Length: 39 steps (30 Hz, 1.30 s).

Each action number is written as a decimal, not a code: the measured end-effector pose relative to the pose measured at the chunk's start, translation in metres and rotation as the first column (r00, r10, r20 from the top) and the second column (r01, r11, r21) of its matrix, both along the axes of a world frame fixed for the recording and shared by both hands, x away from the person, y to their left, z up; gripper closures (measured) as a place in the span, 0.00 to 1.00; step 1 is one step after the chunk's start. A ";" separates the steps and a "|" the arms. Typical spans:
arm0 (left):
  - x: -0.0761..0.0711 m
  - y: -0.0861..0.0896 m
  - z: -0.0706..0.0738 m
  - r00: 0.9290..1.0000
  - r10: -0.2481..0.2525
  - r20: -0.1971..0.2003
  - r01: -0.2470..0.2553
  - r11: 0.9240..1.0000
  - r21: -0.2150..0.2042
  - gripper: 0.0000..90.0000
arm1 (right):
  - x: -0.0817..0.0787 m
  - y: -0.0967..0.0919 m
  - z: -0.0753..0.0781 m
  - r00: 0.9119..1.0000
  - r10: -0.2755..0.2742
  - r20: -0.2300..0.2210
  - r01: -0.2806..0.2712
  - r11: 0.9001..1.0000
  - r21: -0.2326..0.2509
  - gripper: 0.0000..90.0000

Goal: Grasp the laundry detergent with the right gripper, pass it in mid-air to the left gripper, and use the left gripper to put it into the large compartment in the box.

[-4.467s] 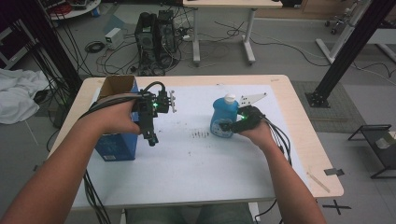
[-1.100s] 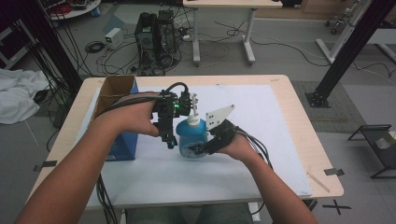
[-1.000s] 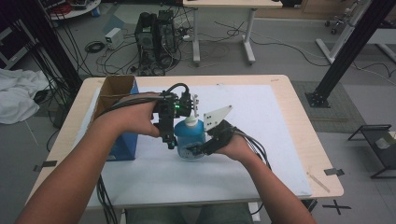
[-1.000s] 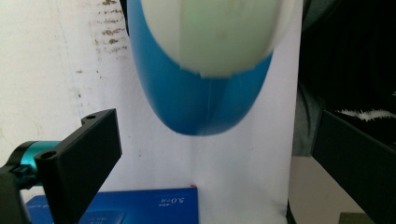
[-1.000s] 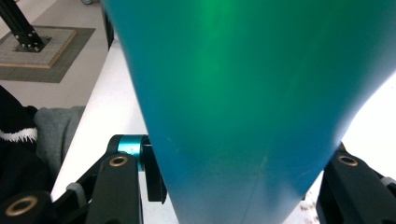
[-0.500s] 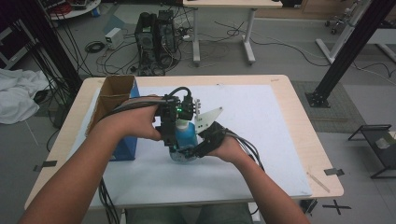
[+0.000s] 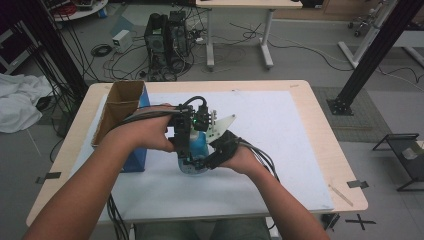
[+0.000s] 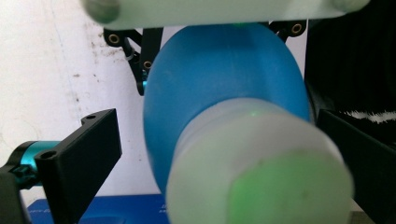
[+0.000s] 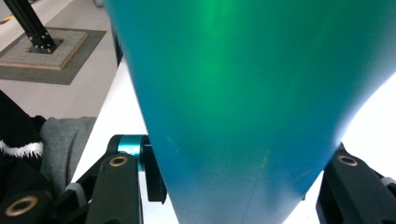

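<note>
Two grippers met at the blue bottle, which stood upright nr the table centre, slightly twd the front edge. Right gripper was clamped on the bottle body. Left gripper straddled its white cap, jaws apart, no contact seen. Cardboard box sat nr the left edge.

- Bottle stands on the table, near its middle
- Left gripper sits over the bottle top, its jaws either side of the cap
- Right gripper clamps the bottle body from the right
- Open box stands left of the bottle, near the table's left edge
</note>
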<state>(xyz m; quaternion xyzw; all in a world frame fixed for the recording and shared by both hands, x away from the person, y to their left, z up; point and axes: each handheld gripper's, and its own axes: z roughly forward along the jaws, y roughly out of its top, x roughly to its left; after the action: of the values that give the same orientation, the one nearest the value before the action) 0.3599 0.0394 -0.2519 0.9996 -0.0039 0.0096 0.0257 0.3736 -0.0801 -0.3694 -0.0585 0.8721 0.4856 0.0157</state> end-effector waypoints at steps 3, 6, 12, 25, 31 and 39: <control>0.000 -0.001 -0.002 1.000 0.001 -0.009 -0.001 1.000 0.003 0.02 | -0.005 0.001 0.000 0.998 -0.031 -0.053 0.031 0.999 -0.009 0.51; 0.000 -0.001 -0.003 1.000 0.002 -0.012 -0.002 1.000 0.006 0.02 | -0.008 0.001 0.000 0.996 -0.036 -0.082 0.035 0.999 -0.019 0.51; -0.001 -0.003 -0.002 1.000 -0.012 0.001 0.012 1.000 0.015 0.07 | -0.007 0.001 0.001 0.997 -0.034 -0.073 0.033 0.999 -0.019 0.51; 0.003 -0.003 -0.005 1.000 0.005 -0.005 -0.005 1.000 0.021 0.13 | -0.004 0.000 0.001 0.998 -0.033 -0.061 0.033 0.999 -0.013 0.51; 0.002 -0.004 -0.005 1.000 0.014 -0.006 -0.014 1.000 0.015 0.15 | -0.005 0.000 0.001 0.996 -0.037 -0.076 0.036 0.999 -0.019 0.51; 0.002 -0.003 -0.004 1.000 0.005 -0.005 -0.005 0.999 0.035 0.21 | -0.006 0.001 0.000 0.995 -0.035 -0.089 0.033 0.999 -0.025 0.51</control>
<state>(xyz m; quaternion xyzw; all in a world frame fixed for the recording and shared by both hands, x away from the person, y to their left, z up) 0.3614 0.0359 -0.2554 0.9999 -0.0015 0.0070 0.0082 0.3676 -0.0792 -0.3692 -0.0218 0.8783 0.4773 -0.0157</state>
